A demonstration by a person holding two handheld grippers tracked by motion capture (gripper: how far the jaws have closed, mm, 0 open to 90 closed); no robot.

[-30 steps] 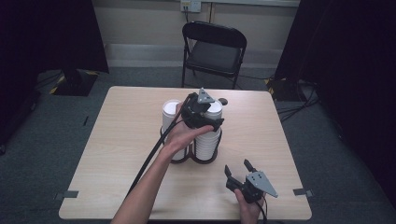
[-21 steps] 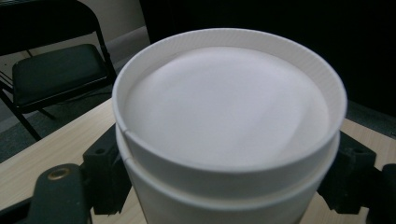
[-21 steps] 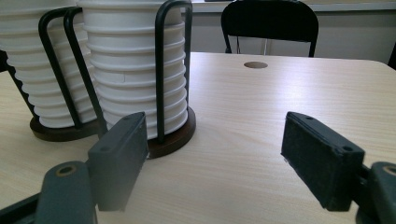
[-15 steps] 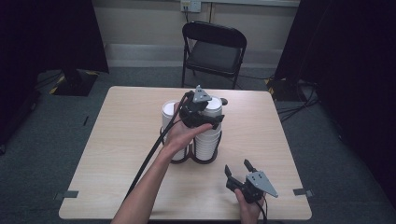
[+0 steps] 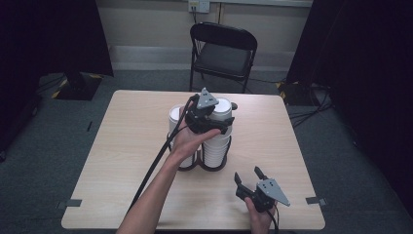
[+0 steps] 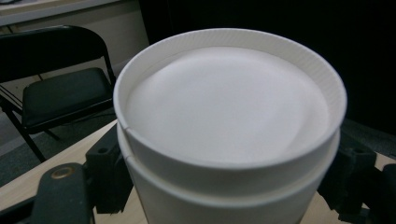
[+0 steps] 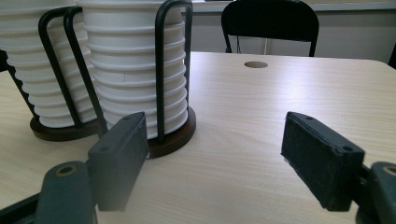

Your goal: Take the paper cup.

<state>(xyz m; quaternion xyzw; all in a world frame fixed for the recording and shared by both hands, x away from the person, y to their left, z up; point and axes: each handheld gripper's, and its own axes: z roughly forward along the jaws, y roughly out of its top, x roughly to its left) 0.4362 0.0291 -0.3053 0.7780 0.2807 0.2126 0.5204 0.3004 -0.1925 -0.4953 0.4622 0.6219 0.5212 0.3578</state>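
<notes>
Gripping the top cup (image 6: 231,121) of the right-hand stack (image 5: 216,141), at table centre, the left gripper (image 5: 207,117) has just been closing and now clamps it. Lift straight up, clear of the black wire holder (image 7: 161,70). At five o'clock, the right gripper (image 5: 251,179) waits, jaws spread.

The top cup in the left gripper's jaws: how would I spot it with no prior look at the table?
Find the black wire cup holder in the middle of the wooden table, with its two stacks of white paper cups. The top cup crowns the right stack, nearer the right gripper. Unlike its neighbours, it is clamped by the left gripper.
</notes>
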